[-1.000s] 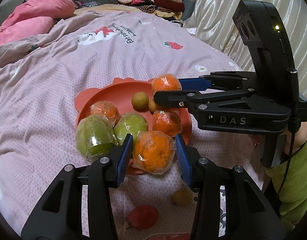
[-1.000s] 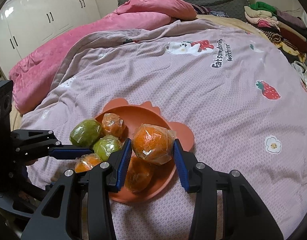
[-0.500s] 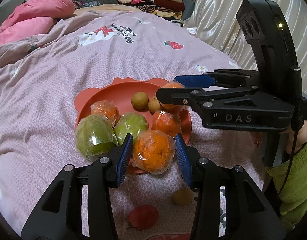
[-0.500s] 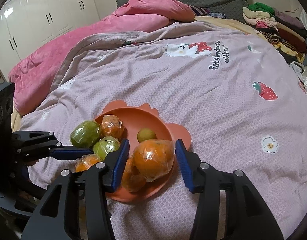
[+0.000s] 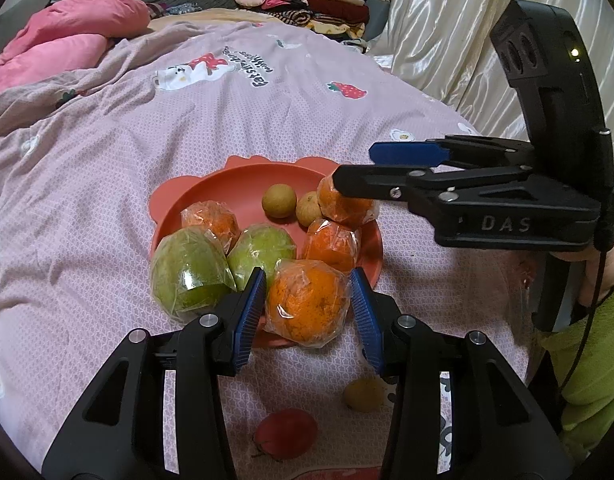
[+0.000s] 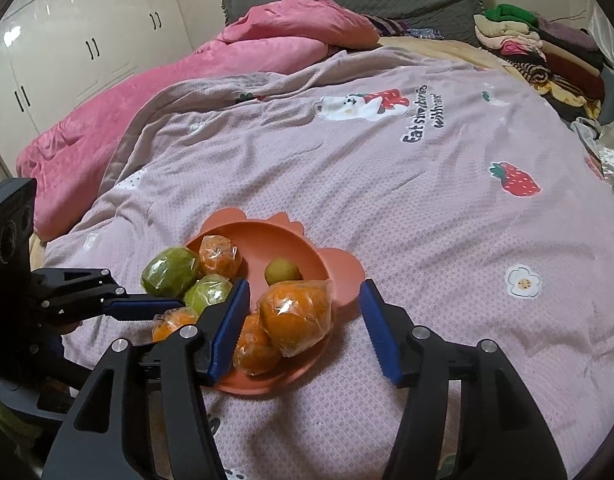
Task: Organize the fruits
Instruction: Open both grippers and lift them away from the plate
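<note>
Left tool pinches a plastic-wrapped orange over the near rim of the plate, blue pads pressed on both its sides. Right tool is spreading its jaws; a second wrapped orange sits between them on the plate, pads clear of it on the right side.

We see the fruit on an orange-red plate with scalloped ears, lying on the bed. Going left to right in the left wrist view: a big green fruit in wrap at the plate's left edge, a small wrapped orange behind it, a second green fruit, two small brownish-yellow round fruits, then another wrapped orange. Off the plate, on the pink bedspread near us: a red fruit and a small yellow one.

Right tool's body crosses above the plate's right side and hides part of the orange there. A pile of folded clothes sits at the bed's far end, a pink quilt far left.

Writing: "DAS" on the right tool; the bedspread print reads roughly "Eat strawberries with me", partly unclear.
</note>
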The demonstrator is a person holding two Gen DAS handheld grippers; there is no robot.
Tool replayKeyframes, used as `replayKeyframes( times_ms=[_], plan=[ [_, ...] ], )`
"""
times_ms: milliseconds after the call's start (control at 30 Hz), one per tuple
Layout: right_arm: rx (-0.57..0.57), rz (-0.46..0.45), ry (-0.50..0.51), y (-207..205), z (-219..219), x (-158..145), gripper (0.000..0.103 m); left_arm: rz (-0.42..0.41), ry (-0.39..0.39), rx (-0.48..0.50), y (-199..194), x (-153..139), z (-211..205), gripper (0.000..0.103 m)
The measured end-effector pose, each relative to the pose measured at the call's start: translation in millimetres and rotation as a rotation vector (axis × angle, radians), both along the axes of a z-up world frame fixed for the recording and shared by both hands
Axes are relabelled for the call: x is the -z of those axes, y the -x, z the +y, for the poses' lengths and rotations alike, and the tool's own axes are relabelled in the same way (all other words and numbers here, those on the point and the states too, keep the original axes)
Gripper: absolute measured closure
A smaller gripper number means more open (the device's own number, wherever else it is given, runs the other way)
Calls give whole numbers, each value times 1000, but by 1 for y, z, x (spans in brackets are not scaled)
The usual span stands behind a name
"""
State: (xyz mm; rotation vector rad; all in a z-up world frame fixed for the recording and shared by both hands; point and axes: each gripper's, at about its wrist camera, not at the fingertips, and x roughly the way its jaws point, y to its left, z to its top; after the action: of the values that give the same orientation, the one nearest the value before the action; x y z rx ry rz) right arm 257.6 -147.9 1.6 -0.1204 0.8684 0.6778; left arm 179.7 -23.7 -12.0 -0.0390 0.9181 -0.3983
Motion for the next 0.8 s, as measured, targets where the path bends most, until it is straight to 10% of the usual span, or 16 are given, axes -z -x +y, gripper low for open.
replayKeyframes(
  times_ms=[800],
  plan=[
    [74,-69,-69,45,-36,-33,18,-67,24,-22,12,-28,8,54]
  ],
)
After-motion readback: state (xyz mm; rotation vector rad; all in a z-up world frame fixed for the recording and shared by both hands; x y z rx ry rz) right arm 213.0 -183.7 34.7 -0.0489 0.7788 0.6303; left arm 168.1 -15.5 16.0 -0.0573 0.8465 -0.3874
